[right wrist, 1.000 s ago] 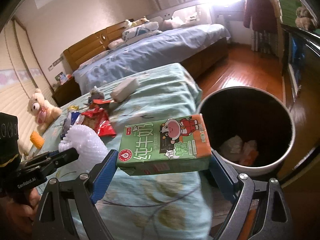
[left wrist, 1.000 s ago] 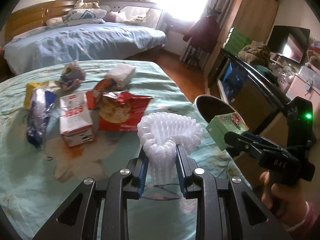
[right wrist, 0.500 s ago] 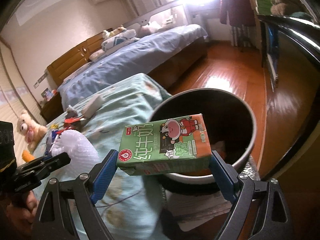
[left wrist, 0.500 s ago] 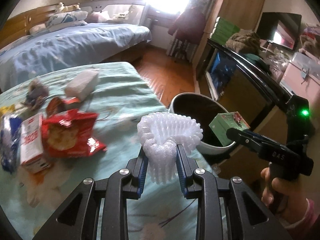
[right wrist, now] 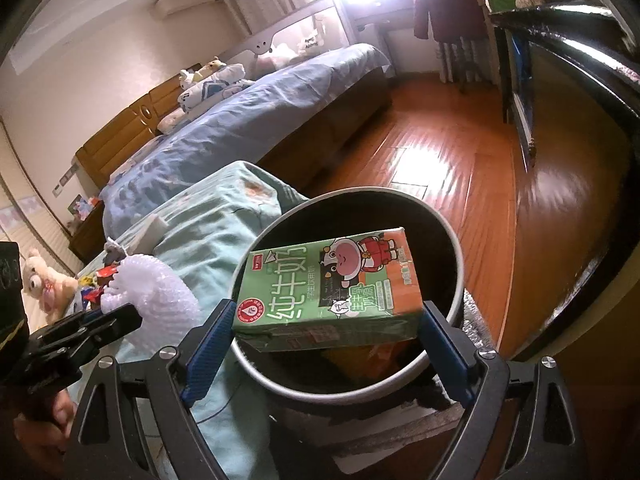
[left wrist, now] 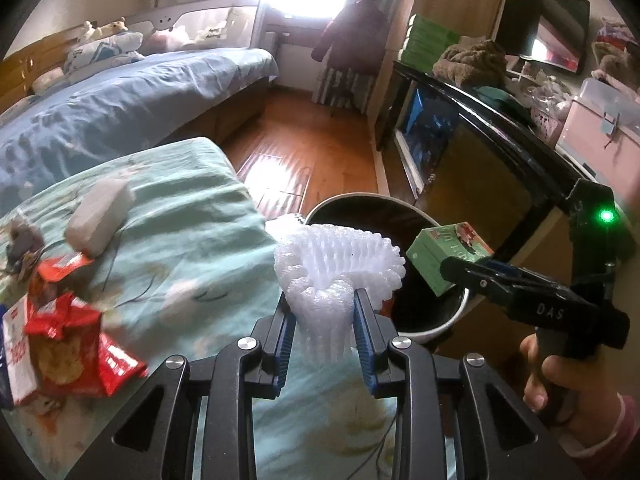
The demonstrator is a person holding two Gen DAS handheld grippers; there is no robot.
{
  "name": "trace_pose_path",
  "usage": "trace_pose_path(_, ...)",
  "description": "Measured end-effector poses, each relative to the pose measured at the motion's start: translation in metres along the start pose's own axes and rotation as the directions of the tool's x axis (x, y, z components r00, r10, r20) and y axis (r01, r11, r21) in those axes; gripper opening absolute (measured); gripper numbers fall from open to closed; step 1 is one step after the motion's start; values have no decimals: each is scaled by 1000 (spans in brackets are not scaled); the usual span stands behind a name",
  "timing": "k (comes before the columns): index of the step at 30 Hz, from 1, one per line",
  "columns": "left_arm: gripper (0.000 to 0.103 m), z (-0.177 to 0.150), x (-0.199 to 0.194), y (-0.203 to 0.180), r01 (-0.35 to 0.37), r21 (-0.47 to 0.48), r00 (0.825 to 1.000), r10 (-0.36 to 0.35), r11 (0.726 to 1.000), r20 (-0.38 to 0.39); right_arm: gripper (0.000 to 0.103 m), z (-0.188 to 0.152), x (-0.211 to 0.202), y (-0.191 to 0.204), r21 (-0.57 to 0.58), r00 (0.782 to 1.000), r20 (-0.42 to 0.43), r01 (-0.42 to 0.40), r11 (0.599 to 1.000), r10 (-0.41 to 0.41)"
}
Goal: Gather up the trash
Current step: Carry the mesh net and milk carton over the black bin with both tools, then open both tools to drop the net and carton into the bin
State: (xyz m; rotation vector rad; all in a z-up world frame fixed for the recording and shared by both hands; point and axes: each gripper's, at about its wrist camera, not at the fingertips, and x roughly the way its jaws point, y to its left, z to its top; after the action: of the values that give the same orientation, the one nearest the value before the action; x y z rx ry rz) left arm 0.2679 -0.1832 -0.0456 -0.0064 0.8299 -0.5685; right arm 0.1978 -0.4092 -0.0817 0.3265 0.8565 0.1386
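My left gripper is shut on a white foam fruit net and holds it at the bed's edge beside the round trash bin. My right gripper is shut on a green milk carton and holds it over the bin's opening. The carton also shows in the left wrist view over the bin. The foam net shows at the left of the right wrist view. Some trash lies in the bin's bottom.
On the teal bedspread lie a red snack bag, a white packet and a red-and-white carton. A blue bed, wooden floor and a dark TV cabinet surround the bin.
Both grippers have moved right, off the bed toward the bin. The carton now hangs over the bin's opening, and the foam net is beside its rim.
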Motion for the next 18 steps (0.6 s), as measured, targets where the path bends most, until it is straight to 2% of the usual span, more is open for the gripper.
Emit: trace_pose_path(18,30,26,45,-11,5,21,999,-4,1000,-40,90,14,17,-16,17,1000,-30,2,1000,-2)
